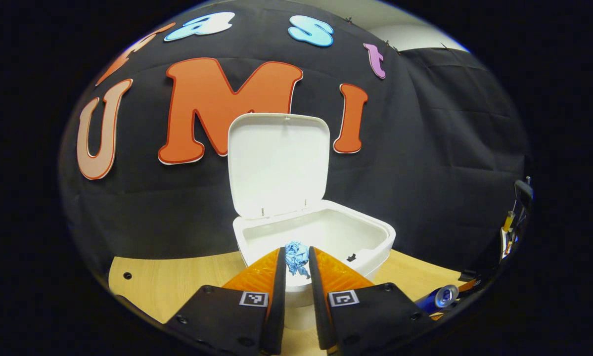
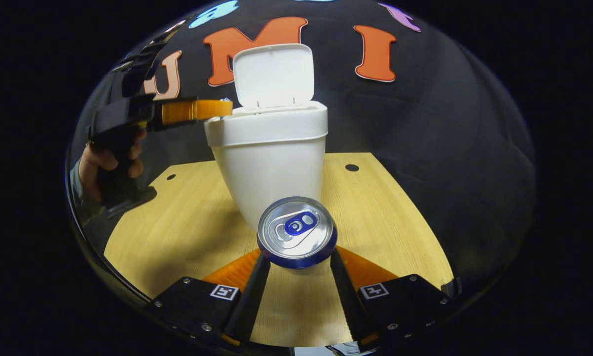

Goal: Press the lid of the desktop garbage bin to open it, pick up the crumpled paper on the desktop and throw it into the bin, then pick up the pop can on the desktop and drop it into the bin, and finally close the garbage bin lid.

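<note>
The white bin (image 1: 321,237) stands on the wooden table with its lid (image 1: 278,163) swung upright. My left gripper (image 1: 295,250) is shut on the blue crumpled paper (image 1: 296,259) and holds it over the bin's near rim. From the right gripper view, the left gripper (image 2: 212,109), held by a hand (image 2: 106,165), reaches the top edge of the bin (image 2: 269,163) from the left. My right gripper (image 2: 297,253) is shut on the pop can (image 2: 296,232), whose silver top faces the camera. That pop can (image 1: 444,295) also lies low at the right in the left gripper view.
The wooden table (image 2: 177,212) has small round holes (image 2: 351,167) near its back edge. The black cloth wall hangs close behind the bin. Some equipment (image 1: 516,212) stands at the far right edge of the left gripper view.
</note>
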